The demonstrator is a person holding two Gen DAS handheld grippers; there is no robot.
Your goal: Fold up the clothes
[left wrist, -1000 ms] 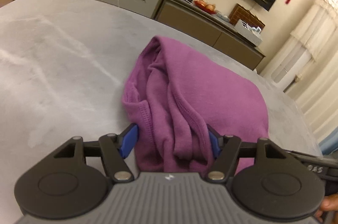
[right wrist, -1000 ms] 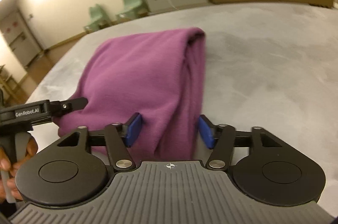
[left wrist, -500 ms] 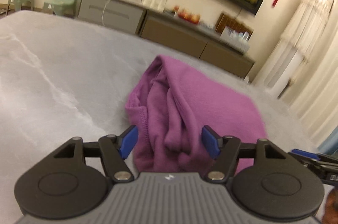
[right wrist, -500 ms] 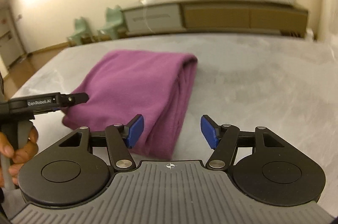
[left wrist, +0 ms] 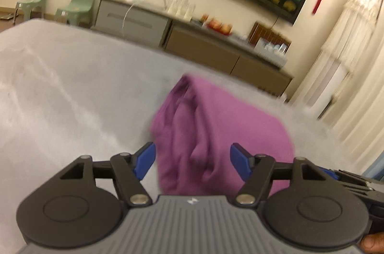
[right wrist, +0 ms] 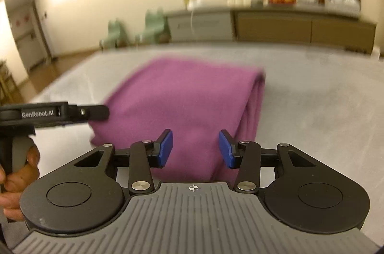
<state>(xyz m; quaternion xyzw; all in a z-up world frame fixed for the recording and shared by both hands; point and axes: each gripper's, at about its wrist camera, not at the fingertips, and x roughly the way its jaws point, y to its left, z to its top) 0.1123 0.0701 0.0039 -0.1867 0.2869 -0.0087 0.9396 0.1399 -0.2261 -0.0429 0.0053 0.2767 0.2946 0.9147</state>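
Just ahead of the left claw (left wrist: 192, 159), a folded purple garment (left wrist: 216, 134) lies on the grey table (left wrist: 72, 91). Its near end shows between the two blue pads (left wrist: 145, 159), but they stand clear of the cloth on either side; this claw is wide apart, opening, and has hold of nothing. The garment's rumpled, layered edge faces this claw, with loose folds running away from it. To the right of the claw, at the frame's edge, part of the other black tool shows, and a fingertip at the lower right corner.

Ahead of the right claw (right wrist: 195, 148), the same garment (right wrist: 182, 95) shows its smooth top face and, on the right, the rounded fold running away from the claw. The blue pads (right wrist: 165, 147) sit above the near edge of the cloth with a gap on both sides; the jaws are closing, yet the pads do not press on the fabric and the claw grips nothing. To the left of this claw, the left tool's black finger, lettered "GenRobot.AI", reaches to the garment's left corner, and a person's hand (right wrist: 18, 172) wraps its handle.

Beyond both claws, past the far table edge, a long low sideboard (left wrist: 204, 43) stands along the wall, with two pale green chairs (left wrist: 76, 4) to its left. Both views are blurred.
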